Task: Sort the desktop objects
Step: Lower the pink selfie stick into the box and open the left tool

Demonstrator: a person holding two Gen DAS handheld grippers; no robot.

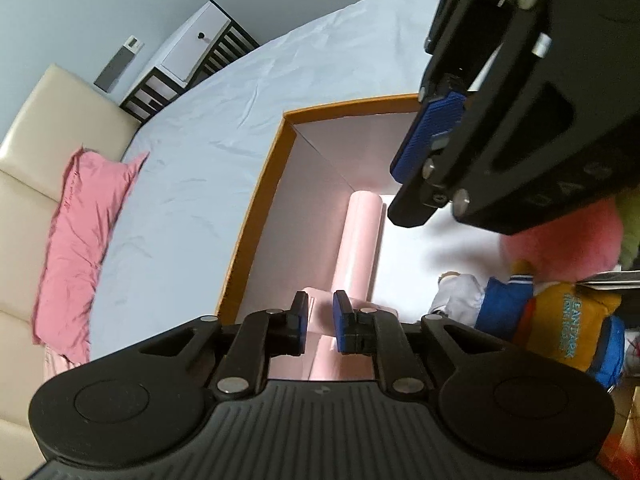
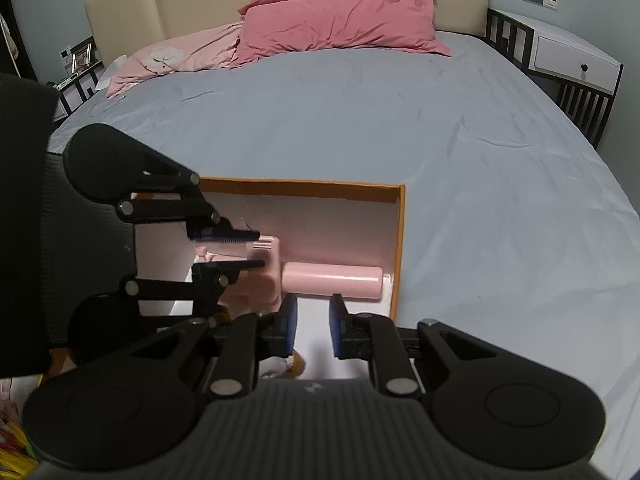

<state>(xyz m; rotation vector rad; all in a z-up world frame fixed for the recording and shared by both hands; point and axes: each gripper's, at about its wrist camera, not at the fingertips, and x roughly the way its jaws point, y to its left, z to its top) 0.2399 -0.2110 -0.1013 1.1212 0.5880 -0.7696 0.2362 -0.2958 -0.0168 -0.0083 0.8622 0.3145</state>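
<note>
Plainly straddling the block end of the pink tool [image 1: 360, 240] with the left tongs [image 1: 320, 316], jaws narrowly parted. Hard to tell whether the pads press on it or stand just off. Same from the right wrist: one finger above the block, one below.

No sign of lifting. Lying flat on the floor of the box [image 1: 256, 216], barrel tip close to a side wall. So, by the look of it, set down where meant to go, or as good as.

Hovering over the same box with the right tongs [image 2: 314, 324], jaws a little apart and gripping nothing, only bare box floor showing through the gap.

Further out, a heap of plush toys [image 1: 560, 320] at the near right of the left view. Cannot tell whether inside the box or just beside it. Around the box only the sheet [image 2: 400, 120], and pillows [image 2: 340, 20] well apart at the headboard.

Judged so far: one item boxed, at least. Left to do: letting go fully and drawing the left tongs clear, then probably dealing with the toys, if not yet sorted. Impossible to say how many other things wait out of view.
</note>
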